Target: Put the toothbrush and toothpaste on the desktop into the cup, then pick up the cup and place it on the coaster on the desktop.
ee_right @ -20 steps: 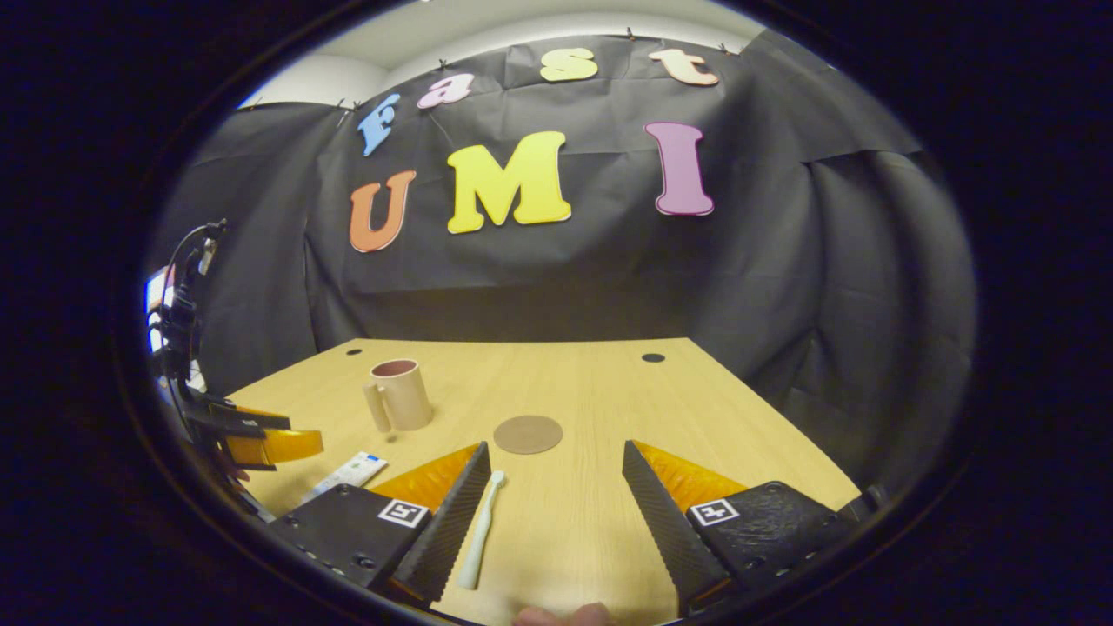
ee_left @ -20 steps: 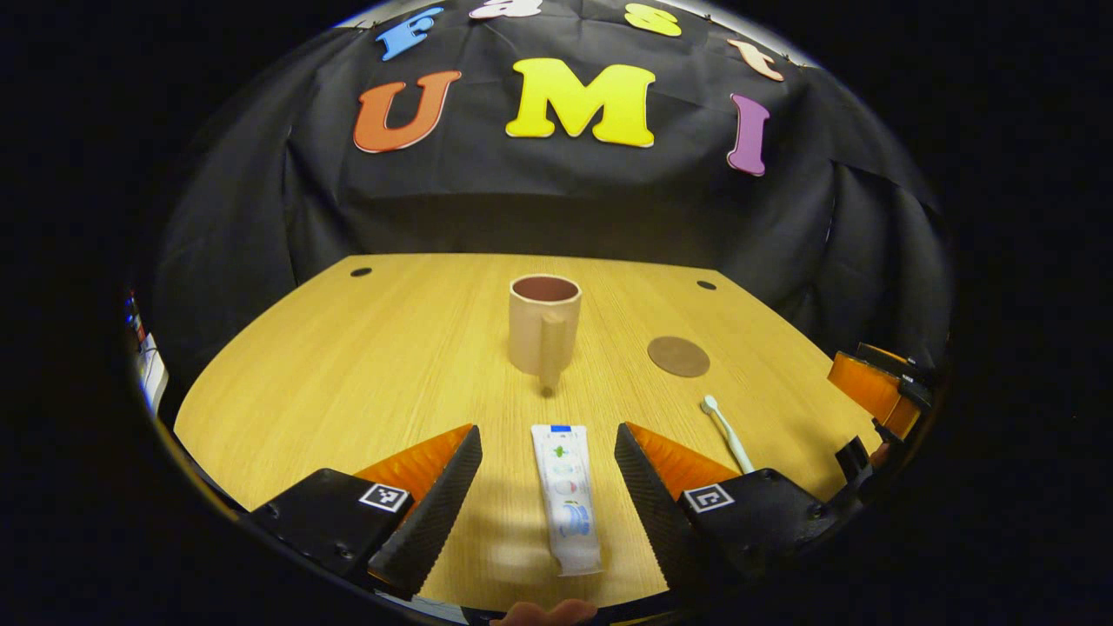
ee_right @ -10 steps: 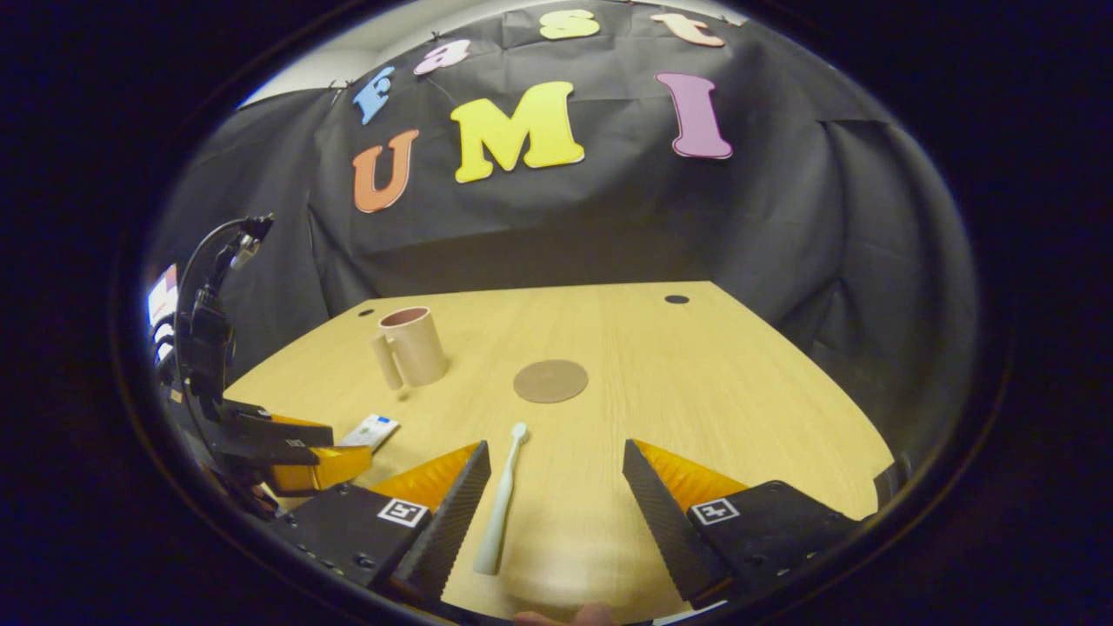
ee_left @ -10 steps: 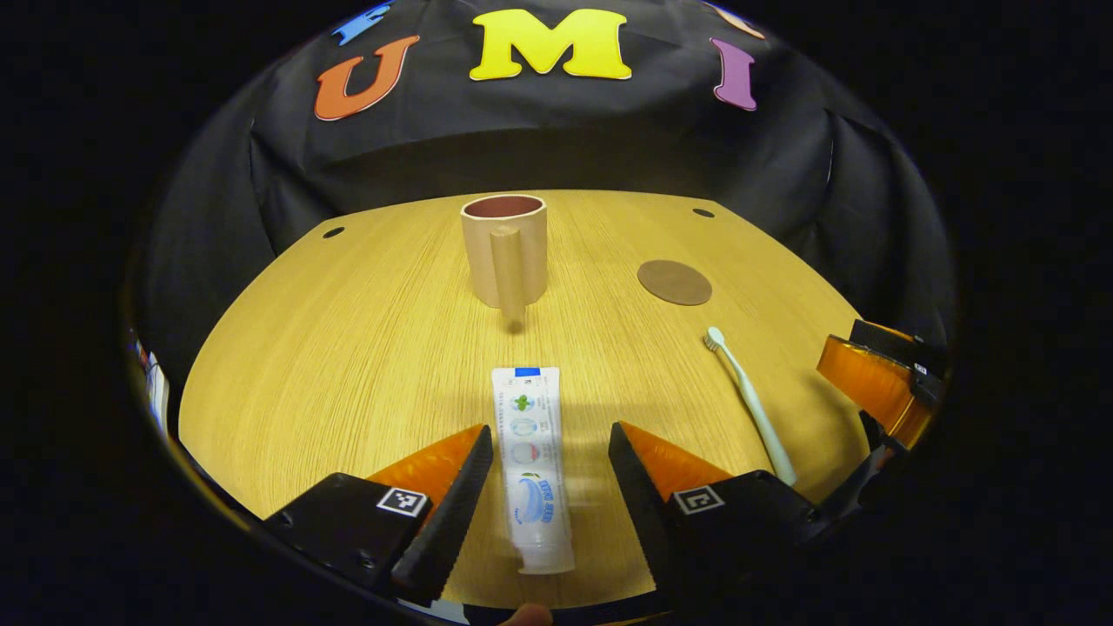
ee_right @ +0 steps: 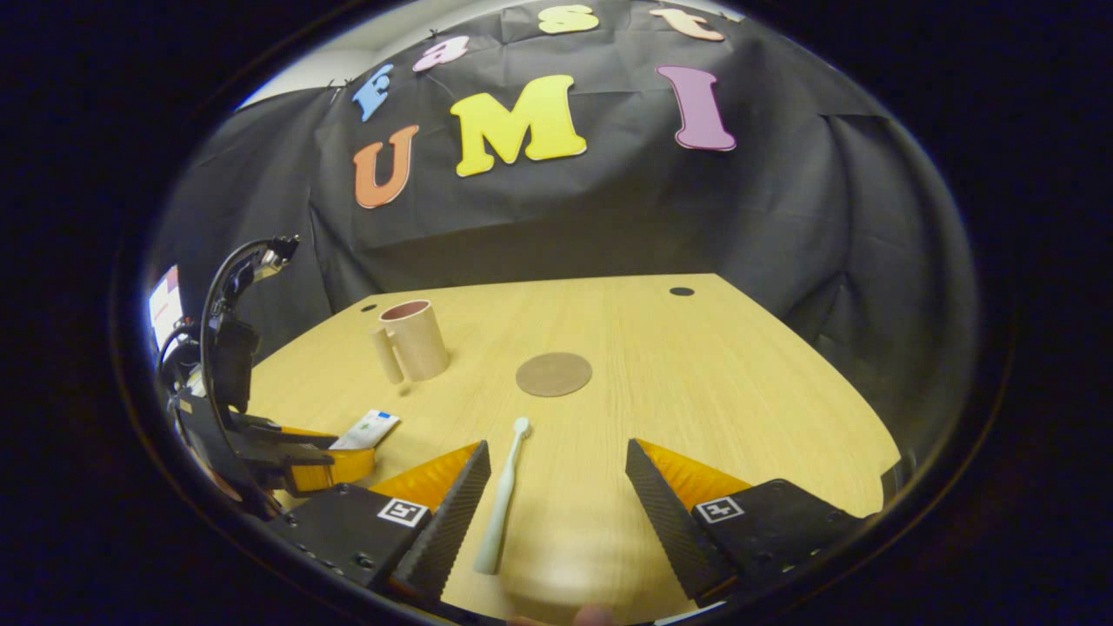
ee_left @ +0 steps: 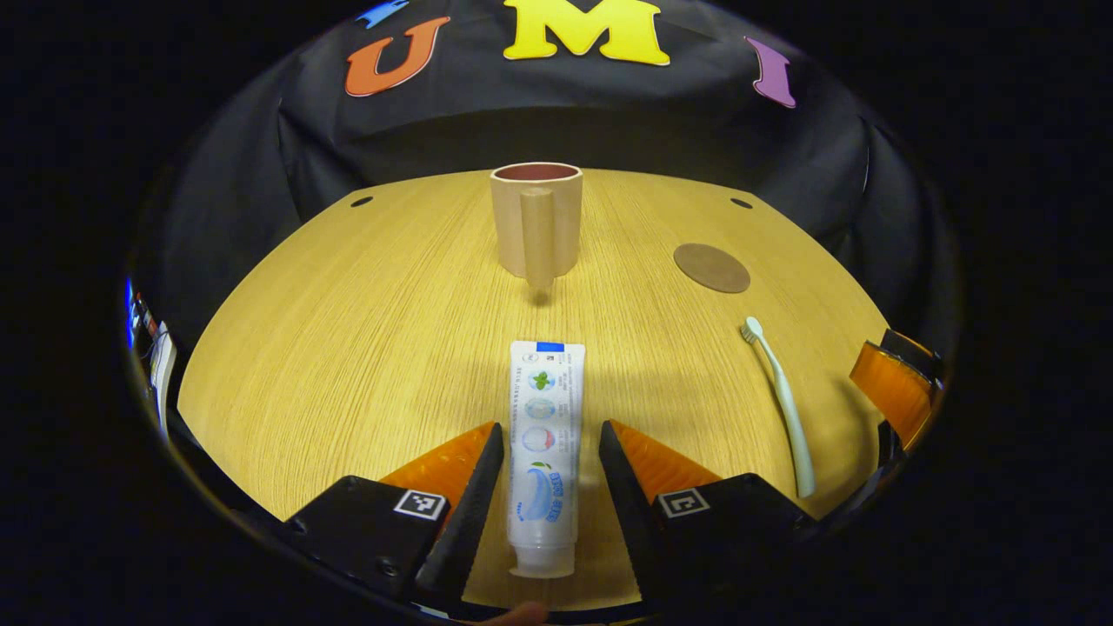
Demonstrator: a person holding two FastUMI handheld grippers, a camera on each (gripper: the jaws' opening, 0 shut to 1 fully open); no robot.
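Observation:
A white toothpaste tube (ee_left: 543, 435) lies flat on the wooden desktop (ee_left: 348, 330), cap end toward me. My left gripper (ee_left: 549, 428) straddles its lower half, open, each finger a thin gap from the tube's side. Beyond it a beige cup (ee_left: 536, 217) stands upright with its handle facing me. The round brown coaster (ee_left: 711, 267) lies to the cup's right. A pale toothbrush (ee_left: 780, 400) lies near the right edge. In the right gripper view the toothbrush (ee_right: 504, 496) lies just inside the left finger of my open right gripper (ee_right: 557, 444), which is low over the desktop.
Two small dark holes (ee_left: 362, 201) (ee_left: 741, 203) mark the desk's far corners. The right gripper's finger (ee_left: 896, 391) shows at the right edge of the left gripper view. In the right gripper view the left gripper (ee_right: 296, 452) sits over the toothpaste (ee_right: 365, 429), with the cup (ee_right: 416, 339) and coaster (ee_right: 554, 374) beyond.
My left gripper has moved forward along the toothpaste tube and its fingers have narrowed around it. My right gripper came down toward the toothbrush, then held nearly still.

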